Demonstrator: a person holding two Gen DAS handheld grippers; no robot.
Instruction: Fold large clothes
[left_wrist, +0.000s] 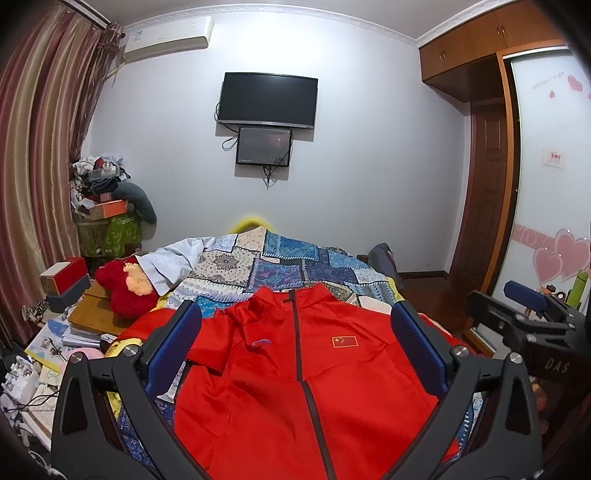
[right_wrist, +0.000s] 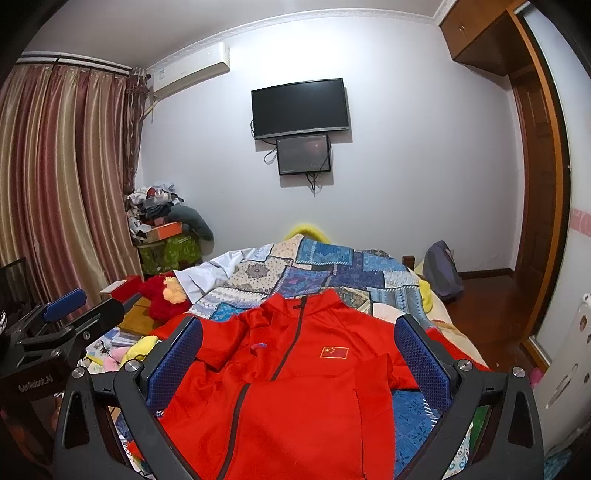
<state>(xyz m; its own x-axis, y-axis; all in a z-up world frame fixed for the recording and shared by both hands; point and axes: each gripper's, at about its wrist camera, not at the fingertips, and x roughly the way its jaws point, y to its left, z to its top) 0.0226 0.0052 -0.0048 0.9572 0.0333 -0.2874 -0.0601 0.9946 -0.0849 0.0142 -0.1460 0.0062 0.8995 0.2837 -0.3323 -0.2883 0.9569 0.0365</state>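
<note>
Seemingly barely begun, the red jacket lies zipped, front up on the bed at lower centre, sleeves partly tucked, while both grippers hover above, jaws apart and empty.

TV: hung on the wall, above the bed.
Small screen: just under the TV.
Air conditioner: up left of the TV.
Red soft toy: well below the TV, to the left.

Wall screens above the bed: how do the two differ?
The upper screen is larger and fully dark; the lower screen is smaller, with a faint reddish image or reflection. The upper one sits higher and wider; the lower hangs just beneath it. Both are black-framed, wall-mounted, with dangling cables.
</note>
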